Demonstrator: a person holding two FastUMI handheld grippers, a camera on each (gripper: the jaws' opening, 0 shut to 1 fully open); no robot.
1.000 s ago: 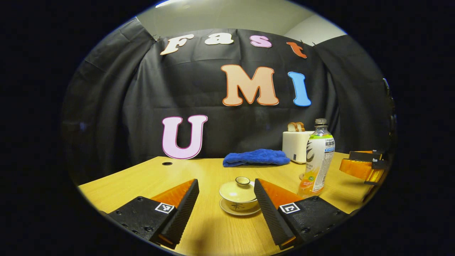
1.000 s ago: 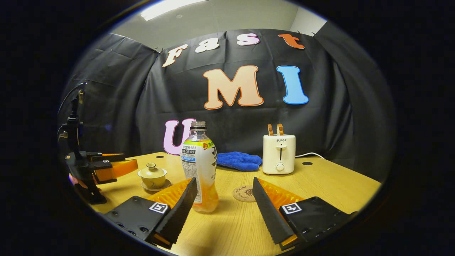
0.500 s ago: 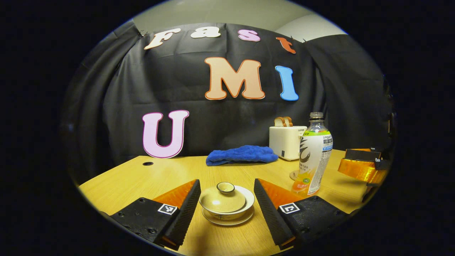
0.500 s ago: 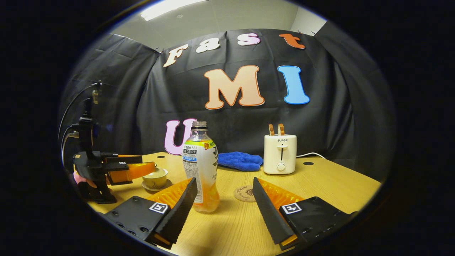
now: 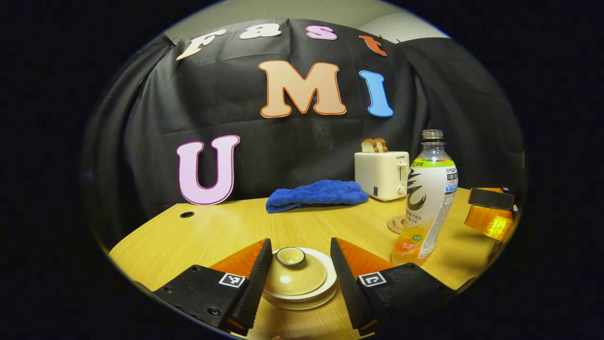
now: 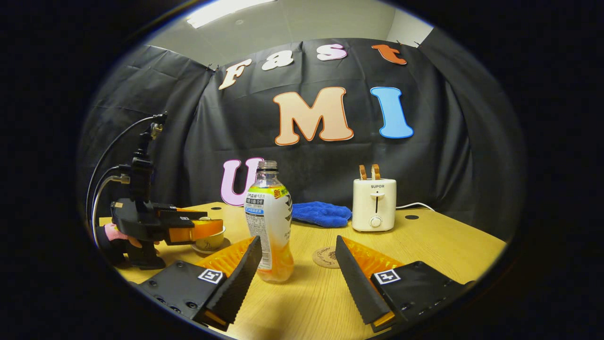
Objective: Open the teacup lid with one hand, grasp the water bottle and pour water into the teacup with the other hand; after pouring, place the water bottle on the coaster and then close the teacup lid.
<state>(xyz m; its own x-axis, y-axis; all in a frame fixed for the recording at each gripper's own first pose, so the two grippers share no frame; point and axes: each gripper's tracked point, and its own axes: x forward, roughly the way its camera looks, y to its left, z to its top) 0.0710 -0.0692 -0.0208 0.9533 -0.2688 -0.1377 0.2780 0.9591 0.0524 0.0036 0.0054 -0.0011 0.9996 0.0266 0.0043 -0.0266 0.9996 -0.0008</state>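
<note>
The left gripper [image 5: 299, 264] has its fingers spread wide on either side of the lid [image 5: 295, 274] on the teacup [image 6: 211, 241], not yet touching. Centre them on the knob [image 5: 289, 256], then close gently and lift straight up. The bottle [image 6: 269, 222] stands on the counter [image 6: 439, 245] just right of the teacup, between the right gripper's [image 6: 298, 264] wide fingers.

Both grippers held low, jaws apart

The left gripper [image 5: 300, 269] holds its jaws spread wide and level; the right gripper [image 6: 298, 267] likewise, level and spread, with a hand [image 6: 118, 234] gripping the left one's handle.
</note>
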